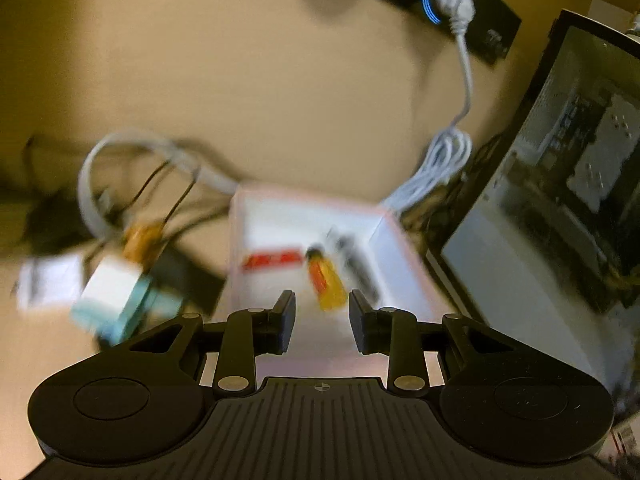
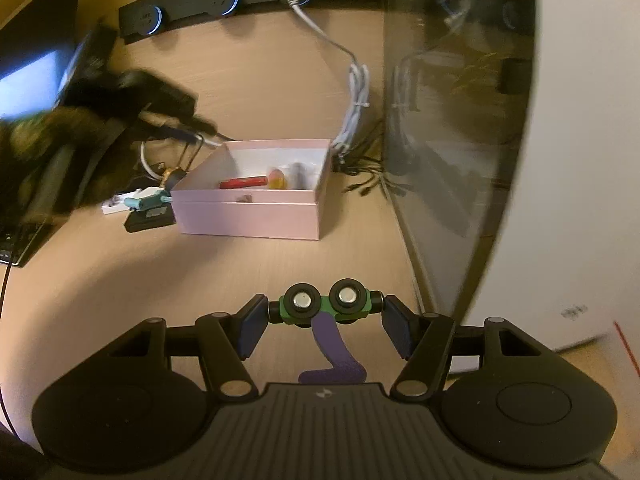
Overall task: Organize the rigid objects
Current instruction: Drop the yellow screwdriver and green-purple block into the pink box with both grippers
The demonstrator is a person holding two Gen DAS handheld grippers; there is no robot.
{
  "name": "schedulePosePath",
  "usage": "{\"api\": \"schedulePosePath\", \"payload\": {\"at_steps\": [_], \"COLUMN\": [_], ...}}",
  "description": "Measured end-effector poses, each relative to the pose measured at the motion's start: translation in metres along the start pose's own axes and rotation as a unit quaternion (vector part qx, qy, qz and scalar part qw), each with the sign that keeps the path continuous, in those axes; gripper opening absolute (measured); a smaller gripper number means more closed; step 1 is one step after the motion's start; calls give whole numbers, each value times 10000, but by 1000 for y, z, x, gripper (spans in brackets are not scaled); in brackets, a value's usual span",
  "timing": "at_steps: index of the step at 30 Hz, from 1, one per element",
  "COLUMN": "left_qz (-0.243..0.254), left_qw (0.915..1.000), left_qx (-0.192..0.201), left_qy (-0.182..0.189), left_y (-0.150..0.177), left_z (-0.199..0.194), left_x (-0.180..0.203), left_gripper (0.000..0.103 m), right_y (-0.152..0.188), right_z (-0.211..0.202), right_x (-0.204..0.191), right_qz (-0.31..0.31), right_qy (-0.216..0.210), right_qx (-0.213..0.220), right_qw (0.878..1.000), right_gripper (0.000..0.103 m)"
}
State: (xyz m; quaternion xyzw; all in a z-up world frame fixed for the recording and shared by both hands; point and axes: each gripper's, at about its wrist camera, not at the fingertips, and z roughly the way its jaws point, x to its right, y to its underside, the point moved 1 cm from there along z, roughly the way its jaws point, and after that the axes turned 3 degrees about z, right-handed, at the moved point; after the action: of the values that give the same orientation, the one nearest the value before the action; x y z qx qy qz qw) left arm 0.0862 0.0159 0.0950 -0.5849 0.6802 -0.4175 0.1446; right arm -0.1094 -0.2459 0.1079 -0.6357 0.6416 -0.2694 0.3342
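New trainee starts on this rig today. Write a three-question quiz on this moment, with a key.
1. True or false: the right gripper grips a green and black roller toy.
2. Which lies inside the pink box? A) red item B) teal gadget C) white cable bundle
3. Fill in: the left gripper is ____ and holds nothing above the box.

Key: 1 true. 2 A. 3 open.
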Motion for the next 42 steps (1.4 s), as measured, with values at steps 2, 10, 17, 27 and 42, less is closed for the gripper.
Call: {"api": "schedulePosePath", "payload": {"at_steps": [2,10,17,27,42], "left_qz": [-225,-946,-1046,-1190,-887], "left_qw": [9996,9906,9797,9695,9794], "left_qx": [-155,-498,-313,-538,-619], "left_qy": [-62,-854,-1680,-2073,-1704], "left_y": [21,86,83,88,46], "left_z": [-17,-84,-125,-118,-48], "left_x": [-13,-57,-66,-67,-62], "left_gripper": [32,32,32,32,32], "right_y": [-8,-82,-152,-152,-113], "right_z": [9,69,149,215,172], "right_x": [-4,-34,-62,-83,-61], "right_qz": [-68,-282,127,9,351], "right_qy": [-152,-749,-933,-832,-849], "right_qx": [38,829,1185,433,379], "right_qw": [9999,9933,9885,9956,9950], "right_gripper": [63,63,63,65,66]}}
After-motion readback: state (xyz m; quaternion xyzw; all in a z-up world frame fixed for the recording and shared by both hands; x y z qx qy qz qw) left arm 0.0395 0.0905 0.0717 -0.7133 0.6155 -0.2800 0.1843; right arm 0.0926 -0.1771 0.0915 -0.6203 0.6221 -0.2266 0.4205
